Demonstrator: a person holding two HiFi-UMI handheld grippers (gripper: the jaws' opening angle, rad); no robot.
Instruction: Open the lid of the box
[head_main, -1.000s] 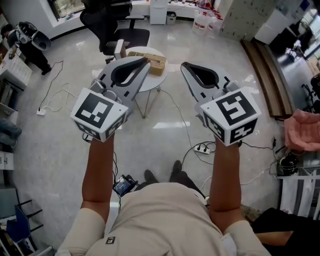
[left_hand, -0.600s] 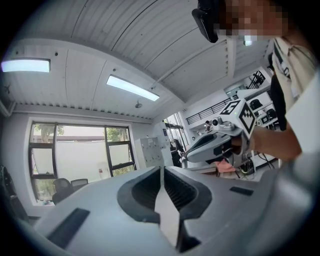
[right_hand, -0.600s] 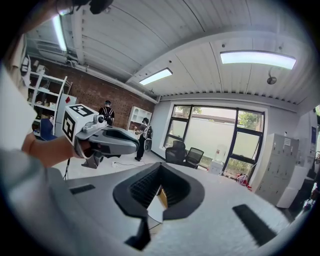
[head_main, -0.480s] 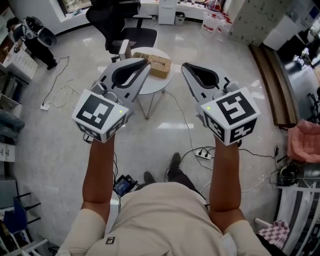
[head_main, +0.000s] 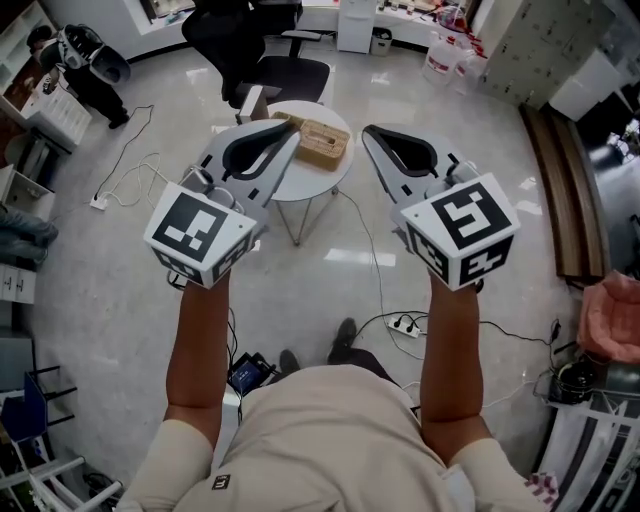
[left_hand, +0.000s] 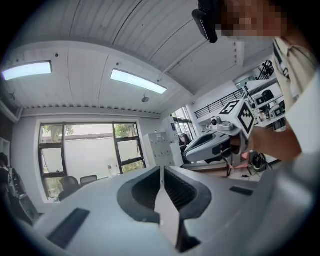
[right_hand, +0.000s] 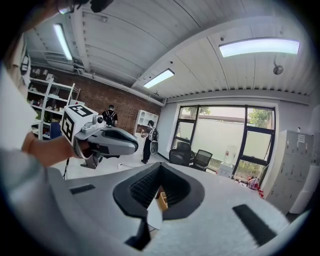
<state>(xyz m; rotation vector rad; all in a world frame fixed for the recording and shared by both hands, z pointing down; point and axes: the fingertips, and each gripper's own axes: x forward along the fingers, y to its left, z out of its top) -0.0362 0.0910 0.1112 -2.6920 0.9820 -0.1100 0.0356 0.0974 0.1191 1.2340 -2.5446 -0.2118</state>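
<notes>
The left gripper (head_main: 292, 124) and the right gripper (head_main: 369, 131) both had their jaws pressed together and held nothing, in the air well apart from the wooden box (head_main: 322, 143) on the small round table (head_main: 300, 178) ahead. For a good approach, I think they needed to come lower, and one had to part its jaws before reaching the lid's edge.
</notes>
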